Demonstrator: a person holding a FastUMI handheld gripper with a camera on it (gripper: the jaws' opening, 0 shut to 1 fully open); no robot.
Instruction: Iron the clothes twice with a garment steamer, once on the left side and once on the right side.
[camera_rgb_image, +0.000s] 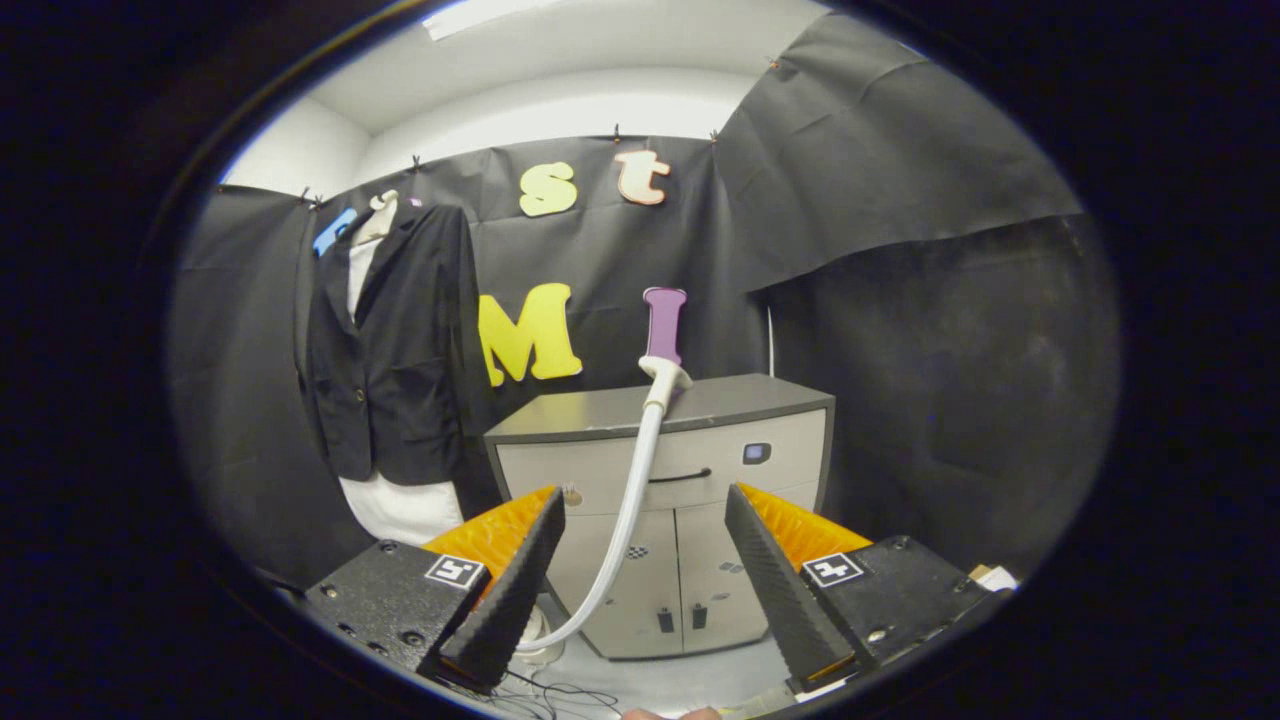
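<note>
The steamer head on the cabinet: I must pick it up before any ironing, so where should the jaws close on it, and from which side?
Probably on the white neck of the steamer head, just above where the hose joins. It stands upright on the grey cabinet, so come straight in from the front. The gripper is open, jaws wide either side of the hose.

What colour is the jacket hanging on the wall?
Black, over a white garment: the jacket, seen in the gripper view, hangs beyond the open gripper.

the gripper (645, 560) fingers stand spread apart, holding nothing; the steamer hose (630, 510) rises between them, before a grey cabinet (770, 400); a dark jacket (395, 350) hangs beyond the left finger.
</note>
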